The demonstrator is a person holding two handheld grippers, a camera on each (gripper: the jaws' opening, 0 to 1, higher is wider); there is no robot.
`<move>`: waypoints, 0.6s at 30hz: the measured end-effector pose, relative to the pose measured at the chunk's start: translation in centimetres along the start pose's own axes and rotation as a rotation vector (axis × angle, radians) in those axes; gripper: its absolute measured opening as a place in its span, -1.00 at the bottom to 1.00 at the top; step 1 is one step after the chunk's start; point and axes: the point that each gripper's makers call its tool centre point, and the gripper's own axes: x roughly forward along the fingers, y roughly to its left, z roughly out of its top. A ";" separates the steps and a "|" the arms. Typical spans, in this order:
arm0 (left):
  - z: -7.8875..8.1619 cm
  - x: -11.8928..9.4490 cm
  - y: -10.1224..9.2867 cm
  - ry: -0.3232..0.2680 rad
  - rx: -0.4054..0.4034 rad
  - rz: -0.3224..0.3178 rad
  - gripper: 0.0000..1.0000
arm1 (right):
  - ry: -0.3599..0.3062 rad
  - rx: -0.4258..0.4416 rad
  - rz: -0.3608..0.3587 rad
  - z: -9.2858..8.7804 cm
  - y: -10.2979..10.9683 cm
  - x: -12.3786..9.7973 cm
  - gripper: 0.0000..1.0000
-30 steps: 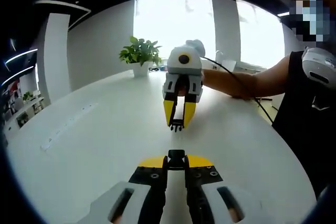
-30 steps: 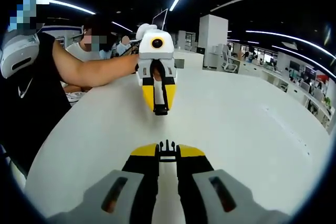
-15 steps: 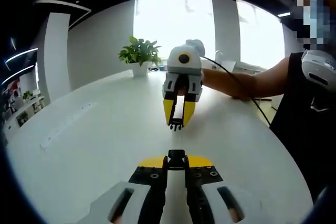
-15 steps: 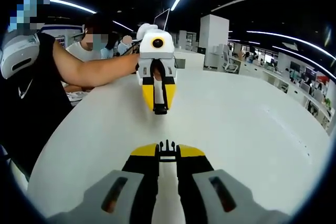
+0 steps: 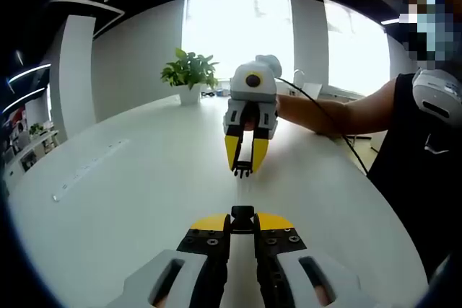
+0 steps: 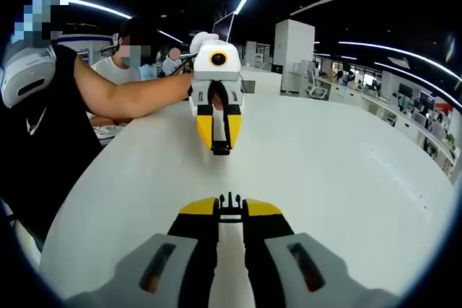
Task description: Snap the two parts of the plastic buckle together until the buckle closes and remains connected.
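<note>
Facing tip to tip above the white table (image 5: 108,200), the left gripper (image 5: 242,216) pinches the socket half (image 5: 242,213), the right gripper (image 6: 229,203) the pronged half (image 6: 229,199); both look light, stiff plastic, best gripped by their rear bodies.

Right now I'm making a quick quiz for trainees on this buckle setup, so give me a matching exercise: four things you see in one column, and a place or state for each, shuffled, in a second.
Things:
1. pronged buckle half
2. socket buckle half
3. potted plant
4. table

Places or states:
A. white, spreads under both grippers
B. stands at the table's far edge by the bright window
C. pinched in the right gripper
D. pinched in the left gripper

Pairs: 1-C, 2-D, 3-B, 4-A
</note>
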 end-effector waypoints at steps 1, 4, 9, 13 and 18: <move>0.0 0.0 0.0 -0.001 -0.001 0.000 -0.78 | -0.001 0.000 0.000 0.0 0.1 0.0 -0.78; -0.3 -0.2 -0.3 0.006 -0.002 0.001 -0.78 | -0.002 -0.002 0.003 0.1 0.4 0.1 -0.78; -0.8 -0.4 -0.8 0.007 -0.006 0.007 -0.78 | -0.007 -0.004 0.007 0.2 1.1 0.0 -0.78; -1.0 -0.3 -1.1 0.005 -0.009 0.006 -0.78 | -0.010 -0.002 0.002 0.1 1.3 0.0 -0.78; -0.9 -0.2 -1.5 0.006 -0.001 -0.001 -0.78 | -0.009 0.003 -0.002 -0.1 1.6 -0.1 -0.78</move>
